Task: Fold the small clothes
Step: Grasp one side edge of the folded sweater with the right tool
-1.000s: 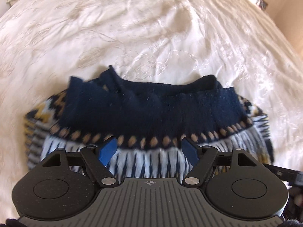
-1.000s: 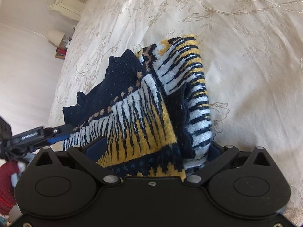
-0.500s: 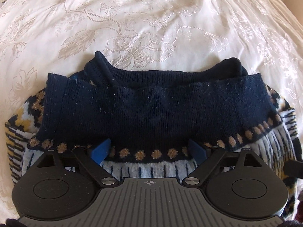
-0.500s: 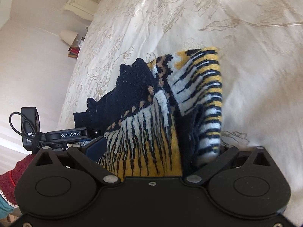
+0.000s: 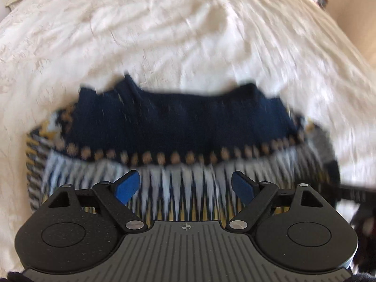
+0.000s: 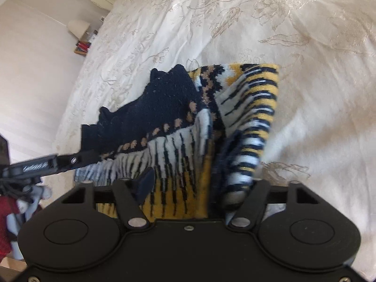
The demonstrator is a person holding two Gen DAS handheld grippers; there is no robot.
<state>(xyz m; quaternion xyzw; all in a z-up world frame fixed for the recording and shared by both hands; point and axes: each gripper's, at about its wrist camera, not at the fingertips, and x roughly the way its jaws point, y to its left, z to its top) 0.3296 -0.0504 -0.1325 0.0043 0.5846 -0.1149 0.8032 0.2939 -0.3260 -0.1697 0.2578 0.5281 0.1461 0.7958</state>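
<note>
A knitted sweater (image 5: 183, 127) with a navy band and white, blue and yellow stripes lies folded on the white bedspread (image 5: 164, 35). My left gripper (image 5: 185, 185) hovers over its striped part. The blue pads stand wide and press on nothing, though the jaws are closing slightly. This view is blurred. In the right wrist view the sweater (image 6: 169, 108) is bunched at its near edge. My right gripper (image 6: 195, 185) is closing on that yellow fold, which fills the gap. A striped sleeve hides the right finger. The left gripper (image 6: 47, 164) shows at the left edge.
The embroidered bedspread (image 6: 305, 70) stretches away on all sides. A lamp (image 6: 78, 27) and books stand by the wall beyond the bed's left edge. A red cloth (image 6: 7, 223) hangs at the lower left. Wooden furniture (image 5: 352, 11) stands at the far right.
My left gripper has drawn back from the navy band, so the white stripes now lie between its pads. The right jaws have narrowed onto the sweater's yellow fold.
</note>
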